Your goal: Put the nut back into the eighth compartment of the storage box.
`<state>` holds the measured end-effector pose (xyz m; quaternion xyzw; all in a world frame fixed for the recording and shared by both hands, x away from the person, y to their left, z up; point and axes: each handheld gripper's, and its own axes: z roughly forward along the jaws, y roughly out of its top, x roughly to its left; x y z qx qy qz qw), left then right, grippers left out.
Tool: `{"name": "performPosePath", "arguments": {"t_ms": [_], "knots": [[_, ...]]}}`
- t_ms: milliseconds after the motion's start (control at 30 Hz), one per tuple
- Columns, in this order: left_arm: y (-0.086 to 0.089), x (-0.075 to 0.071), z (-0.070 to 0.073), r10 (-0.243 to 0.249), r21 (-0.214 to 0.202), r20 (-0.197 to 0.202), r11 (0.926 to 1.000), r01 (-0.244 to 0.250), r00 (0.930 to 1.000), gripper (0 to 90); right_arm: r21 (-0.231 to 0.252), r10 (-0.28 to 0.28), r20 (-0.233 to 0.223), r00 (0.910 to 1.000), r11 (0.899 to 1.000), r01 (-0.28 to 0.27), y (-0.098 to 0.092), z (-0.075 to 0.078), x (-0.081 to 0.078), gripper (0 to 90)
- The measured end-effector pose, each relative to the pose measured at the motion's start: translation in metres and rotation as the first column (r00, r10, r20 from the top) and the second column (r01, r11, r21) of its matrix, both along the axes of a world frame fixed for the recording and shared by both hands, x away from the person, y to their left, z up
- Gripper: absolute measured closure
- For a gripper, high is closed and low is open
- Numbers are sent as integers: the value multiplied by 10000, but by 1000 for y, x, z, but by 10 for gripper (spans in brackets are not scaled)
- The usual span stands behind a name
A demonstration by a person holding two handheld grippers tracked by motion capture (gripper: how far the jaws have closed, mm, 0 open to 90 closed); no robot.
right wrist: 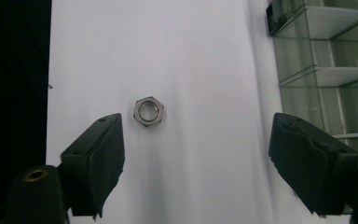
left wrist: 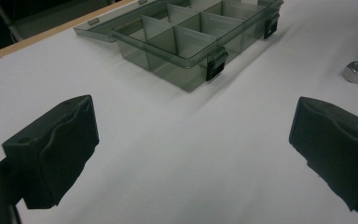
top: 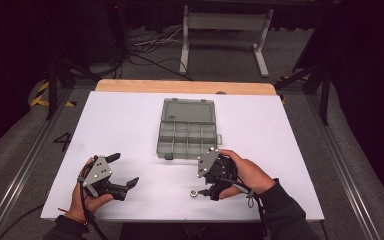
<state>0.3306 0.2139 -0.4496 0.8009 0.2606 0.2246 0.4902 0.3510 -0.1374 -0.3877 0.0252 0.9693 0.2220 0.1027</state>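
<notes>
Right gripper (right wrist: 196,163): nearest the lens in the right gripper view, its two black fingers (right wrist: 98,158) spread wide with nothing between them, bare surface under the gap.
Nut (right wrist: 148,111): a steel hex nut lying flat on the white surface (top: 130,125), just ahead of the right fingers and nearer one of them than the other, touching neither; in the high view the nut (top: 193,192) sits just beside the right gripper (top: 207,192), on the near side of the box.
Right hand (top: 247,175): wraps the gripper body from the side, a dark sleeve behind it, near the box's front right corner.
Left gripper (left wrist: 191,154): fingers (left wrist: 51,149) spread wide and holding nothing, hovering over bare surface; in the high view it (top: 125,172) lies well to the left of the box's front edge.
Left hand (top: 87,192): grips the gripper from below, near the surface's front edge.
Box (top: 187,137): a clear grey compartment box, lid laid open flat behind it, its compartments showing no contents; the nut lies outside it, well apart from its front wall.
Box latch (left wrist: 216,65): dark clip on the front wall, facing the left gripper.
</notes>
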Motion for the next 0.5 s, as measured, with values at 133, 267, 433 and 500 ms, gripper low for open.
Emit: {"name": "performPosePath", "arguments": {"t_ms": [133,267,433,500], "knots": [[0,0,0,32,12,32,10000,-32,10000,20,-341,-182,-406,9990,9993,168,8,-8,-3,181],[-1,-1,1,66,69,37,10000,-66,10000,20,-607,-148,-569,9983,9981,114,17,-15,-4,180],[-1,0,0,45,48,26,10000,-46,10000,20,-844,-15,-525,9986,9964,-29,24,-22,-7,225],[-1,-1,0,44,36,20,10000,-44,10000,20,-844,-61,-647,9979,9964,6,26,-24,-6,274]]}}
